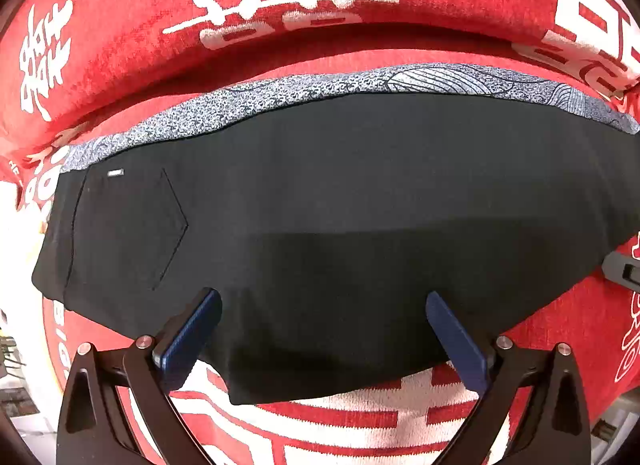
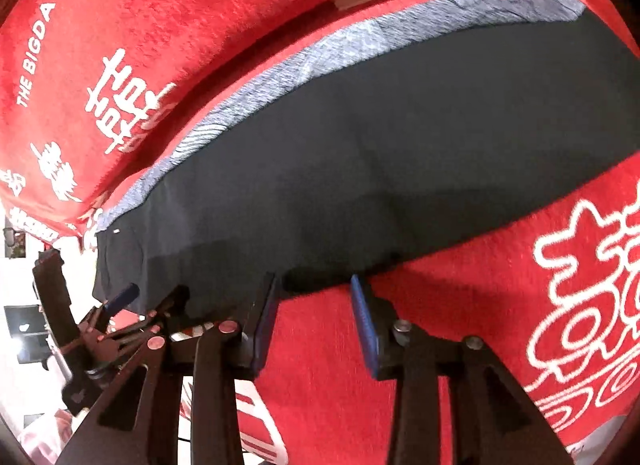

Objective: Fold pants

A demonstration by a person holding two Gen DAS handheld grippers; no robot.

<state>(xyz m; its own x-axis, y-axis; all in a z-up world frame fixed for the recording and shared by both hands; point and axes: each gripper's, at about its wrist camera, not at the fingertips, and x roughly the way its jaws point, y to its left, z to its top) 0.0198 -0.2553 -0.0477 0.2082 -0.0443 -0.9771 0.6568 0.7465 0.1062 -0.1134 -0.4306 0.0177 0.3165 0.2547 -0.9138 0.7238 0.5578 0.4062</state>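
Your pants (image 1: 320, 205) lie folded along the red blanket (image 1: 120, 45). Left gripper (image 1: 324, 329) spread wide over the near edge, right gripper (image 2: 314, 305) parted, empty, at five o'clock. A dragging finger could undo the fold.

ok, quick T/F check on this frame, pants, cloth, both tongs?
1. The black pants lie on a red cloth with white print. True.
2. The left tongs are shut tight on the pants. False: they stand open, with the near edge of the pants between the fingers.
3. A patterned grey-blue strip shows along the pants' far edge. True.
4. The right tongs clamp a fold of fabric. False: they are open, nothing between them, just off the pants' near edge.
5. A back pocket shows on the pants. True.
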